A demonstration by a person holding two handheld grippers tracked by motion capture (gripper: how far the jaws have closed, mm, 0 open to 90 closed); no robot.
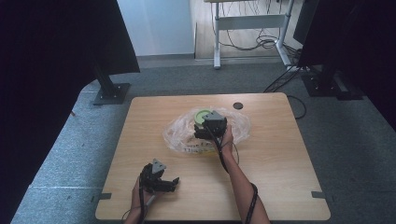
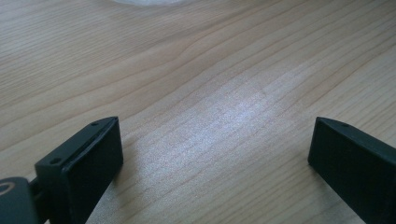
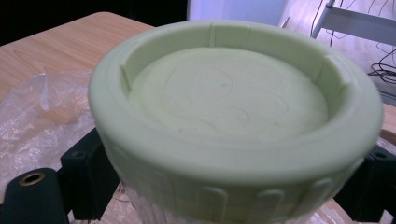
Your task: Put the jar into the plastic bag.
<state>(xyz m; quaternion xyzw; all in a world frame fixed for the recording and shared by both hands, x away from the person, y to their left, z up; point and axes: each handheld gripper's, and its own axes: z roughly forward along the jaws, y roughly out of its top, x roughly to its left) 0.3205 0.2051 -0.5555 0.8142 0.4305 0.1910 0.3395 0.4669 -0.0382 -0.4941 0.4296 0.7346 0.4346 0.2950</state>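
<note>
In the middle of the frame the green lid (image 3: 233, 121) is squeezed by the right claw (image 1: 211, 127) and should be kept level, while the left claw (image 1: 161, 183) is held wide open at the lower left.

No text, label, brand or number can be read anywhere. The pale green lid (image 3: 233, 107) carries only faint raised swirls, not letters, and dark print on the clear plastic bag (image 1: 187, 142) is too blurred to make out.

- A brown wooden table (image 1: 280, 158).
- A small black round spot (image 1: 238, 105) near the table's far edge.
- A grey carpet floor (image 1: 355, 140).
- A white desk frame (image 1: 250, 22) with cables (image 1: 261, 43) behind.
</note>
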